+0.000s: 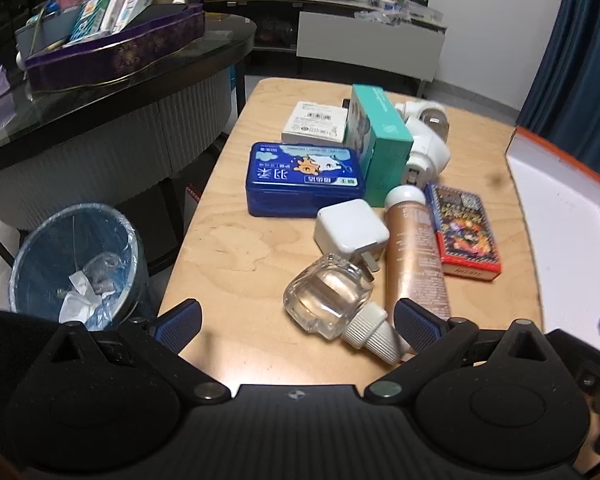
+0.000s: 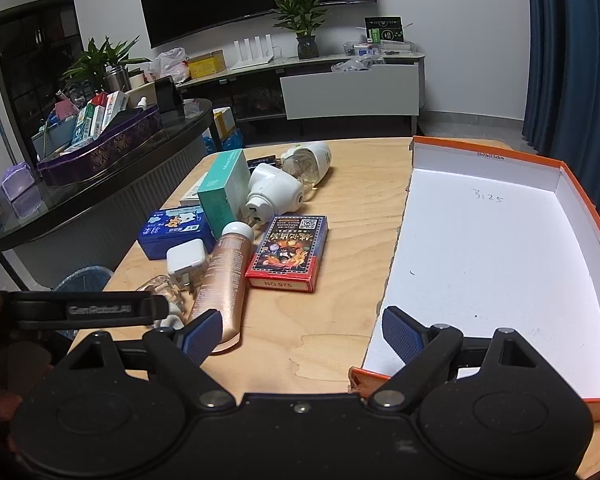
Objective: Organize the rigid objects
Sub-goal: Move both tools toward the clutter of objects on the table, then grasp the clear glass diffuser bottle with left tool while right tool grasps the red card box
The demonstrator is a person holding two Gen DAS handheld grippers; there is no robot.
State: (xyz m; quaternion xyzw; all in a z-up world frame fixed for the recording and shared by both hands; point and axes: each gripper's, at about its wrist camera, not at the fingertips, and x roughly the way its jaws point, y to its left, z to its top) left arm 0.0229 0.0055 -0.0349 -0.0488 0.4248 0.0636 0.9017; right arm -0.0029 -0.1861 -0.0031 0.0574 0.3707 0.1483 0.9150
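Note:
A wooden table holds a cluster of objects: a clear glass bottle with a white ribbed cap, a white charger plug, a copper tube, a red card box, a blue tin, a teal box and white plug-in devices. My left gripper is open, fingers either side of the glass bottle. My right gripper is open and empty above the table edge, between the copper tube and the open orange box. The box is empty.
A blue waste bin stands left of the table. A dark glass counter with a purple tray of boxes lies beyond. The left gripper's body shows in the right wrist view.

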